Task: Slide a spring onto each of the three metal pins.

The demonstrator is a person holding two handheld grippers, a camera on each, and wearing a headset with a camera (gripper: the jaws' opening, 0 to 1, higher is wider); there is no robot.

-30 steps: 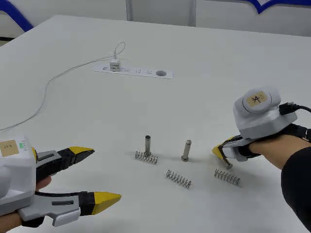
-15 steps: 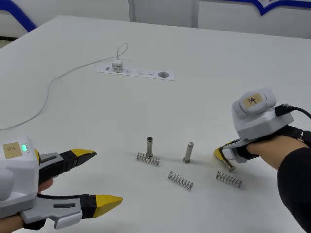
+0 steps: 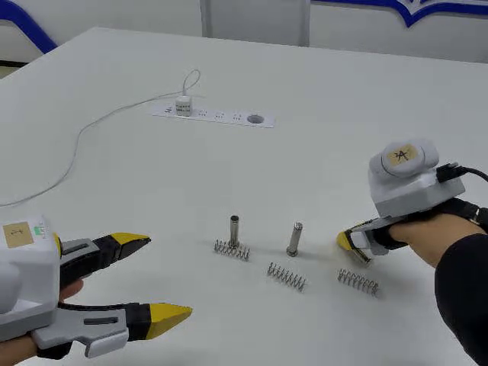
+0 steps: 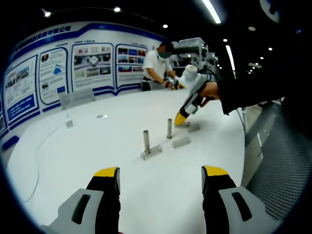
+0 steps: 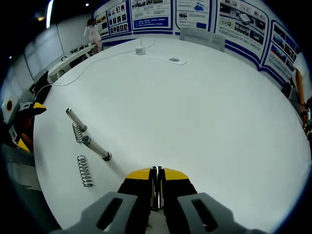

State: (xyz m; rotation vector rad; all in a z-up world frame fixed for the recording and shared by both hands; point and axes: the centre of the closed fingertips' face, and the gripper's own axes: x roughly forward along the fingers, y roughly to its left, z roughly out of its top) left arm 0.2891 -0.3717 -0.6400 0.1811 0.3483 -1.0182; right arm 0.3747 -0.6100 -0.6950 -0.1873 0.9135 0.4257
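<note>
The left gripper [image 3: 156,278] hangs low over the table [image 3: 320,160] with its claw wide open and holding nothing. To its right the left pin [image 3: 234,229] stands upright, and the left spring [image 3: 231,248] lies touching its foot. The middle pin [image 3: 294,238] stands just beside it, apart from the middle spring [image 3: 287,277] that lies nearer the person. The right spring [image 3: 358,282] lies below the right gripper [image 3: 347,242], whose claw is closed on what looks like the third pin [image 5: 156,189].

The springs are probably light, thin coils that roll easily and squash or shoot away under a hard pinch. A soft grip across the coils near one end should leave the other end free. The pins look stiff, smooth and easy to tip.
</note>
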